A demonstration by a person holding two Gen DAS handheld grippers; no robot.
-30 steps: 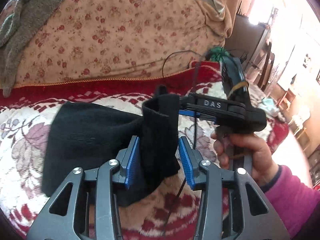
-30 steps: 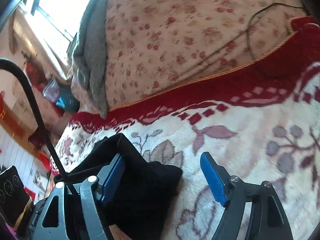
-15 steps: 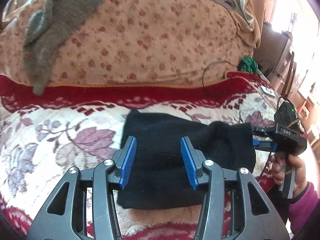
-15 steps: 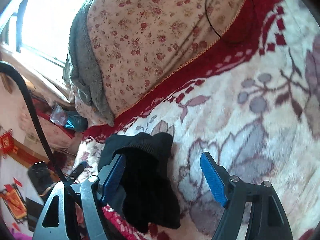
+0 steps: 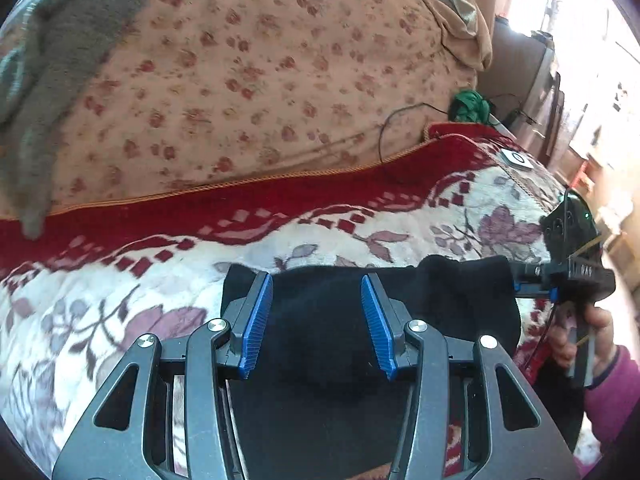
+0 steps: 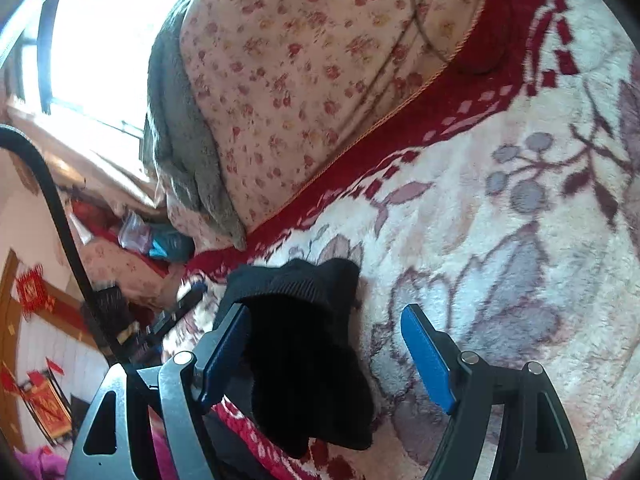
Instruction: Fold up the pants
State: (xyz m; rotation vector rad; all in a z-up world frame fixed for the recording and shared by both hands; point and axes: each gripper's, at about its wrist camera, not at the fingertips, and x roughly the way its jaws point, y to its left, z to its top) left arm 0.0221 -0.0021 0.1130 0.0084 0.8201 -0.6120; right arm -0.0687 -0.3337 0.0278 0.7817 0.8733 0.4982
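Observation:
The black pants [image 5: 320, 320] lie folded in a flat bundle on the floral blanket [image 5: 120, 280]. My left gripper [image 5: 316, 320] is open, just above the bundle's near left part, with nothing between its blue pads. My right gripper [image 6: 324, 356] is open at the bundle's right end; it shows in the left wrist view [image 5: 532, 280]. In the right wrist view the black pants [image 6: 304, 360] lie between the pads, against the left pad [image 6: 224, 352], with a ribbed edge on top.
A large flower-print cushion [image 5: 260, 80] rises behind the blanket, with a grey garment [image 5: 52, 60] draped on its left. A black cable [image 5: 400, 132] and green yarn [image 5: 470, 106] lie at the back right. The bed edge is near the right gripper.
My left gripper let the pants go and drew back to the left over the bundle. The raised fold now lies flat. My right gripper has moved to the bundle's right end, still open.

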